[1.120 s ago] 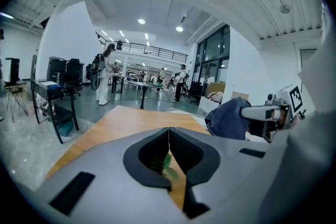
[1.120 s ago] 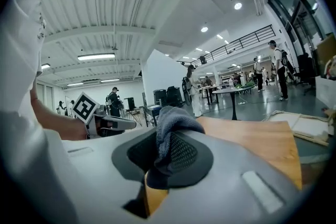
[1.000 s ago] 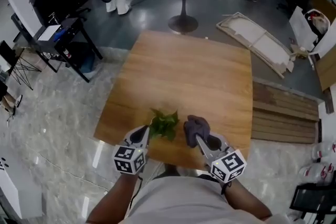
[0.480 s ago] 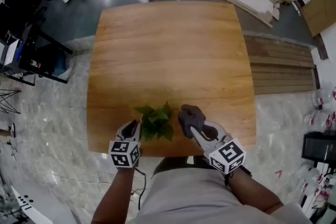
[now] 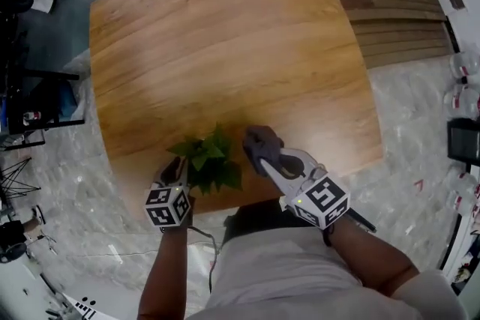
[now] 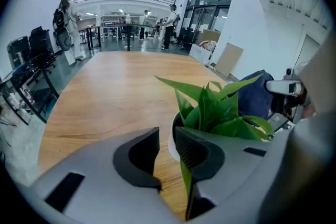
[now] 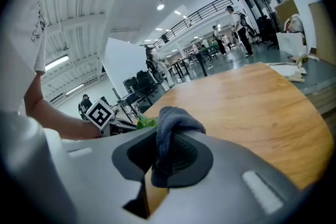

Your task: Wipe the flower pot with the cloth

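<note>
Right claw (image 7: 167,140) clamping dark cloth (image 7: 176,118), left claw (image 6: 166,136) parted beside flower pot (image 6: 171,147)

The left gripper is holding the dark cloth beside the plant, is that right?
Not quite. It is the right gripper that holds the dark cloth beside the plant. The right gripper view shows the cloth clamped in it.

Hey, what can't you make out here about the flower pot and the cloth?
The flower pot: in the head view the leaves cover it; in the left gripper view the left claw hides all but a white strip of wall.
The cloth: its lower part is buried in the right claw, between its jaws, in the right gripper view.
Whether cloth touches pot: too small to tell in the head view.
</note>
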Demonstrator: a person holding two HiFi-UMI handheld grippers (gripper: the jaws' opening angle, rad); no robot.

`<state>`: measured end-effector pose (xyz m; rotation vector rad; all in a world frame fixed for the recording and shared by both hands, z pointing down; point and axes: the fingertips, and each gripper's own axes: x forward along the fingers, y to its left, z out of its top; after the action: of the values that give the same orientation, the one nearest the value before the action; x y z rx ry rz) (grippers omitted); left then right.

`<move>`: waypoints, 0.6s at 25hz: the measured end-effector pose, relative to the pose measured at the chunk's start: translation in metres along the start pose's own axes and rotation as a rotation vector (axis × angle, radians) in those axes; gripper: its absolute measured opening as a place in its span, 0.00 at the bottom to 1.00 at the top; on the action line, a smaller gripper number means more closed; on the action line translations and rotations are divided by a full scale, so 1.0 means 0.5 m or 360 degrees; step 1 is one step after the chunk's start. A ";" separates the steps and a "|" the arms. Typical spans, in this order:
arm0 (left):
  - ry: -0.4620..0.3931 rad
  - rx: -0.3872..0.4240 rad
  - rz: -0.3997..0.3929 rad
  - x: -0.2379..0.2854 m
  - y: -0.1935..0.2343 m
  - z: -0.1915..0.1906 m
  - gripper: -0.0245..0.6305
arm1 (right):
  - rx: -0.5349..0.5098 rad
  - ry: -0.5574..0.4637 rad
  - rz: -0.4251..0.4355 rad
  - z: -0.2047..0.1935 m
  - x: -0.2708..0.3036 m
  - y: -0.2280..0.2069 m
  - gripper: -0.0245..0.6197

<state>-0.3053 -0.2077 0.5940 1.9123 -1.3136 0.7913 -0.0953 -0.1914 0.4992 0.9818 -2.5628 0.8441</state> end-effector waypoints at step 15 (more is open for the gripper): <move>0.0008 -0.0093 -0.0026 0.072 -0.034 -0.010 0.07 | 0.0089 0.0122 0.0101 -0.065 0.067 -0.019 0.09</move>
<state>-0.2786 -0.2185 0.6221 1.8720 -1.3027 0.7412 -0.1120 -0.1949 0.5438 0.8705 -2.5297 0.9559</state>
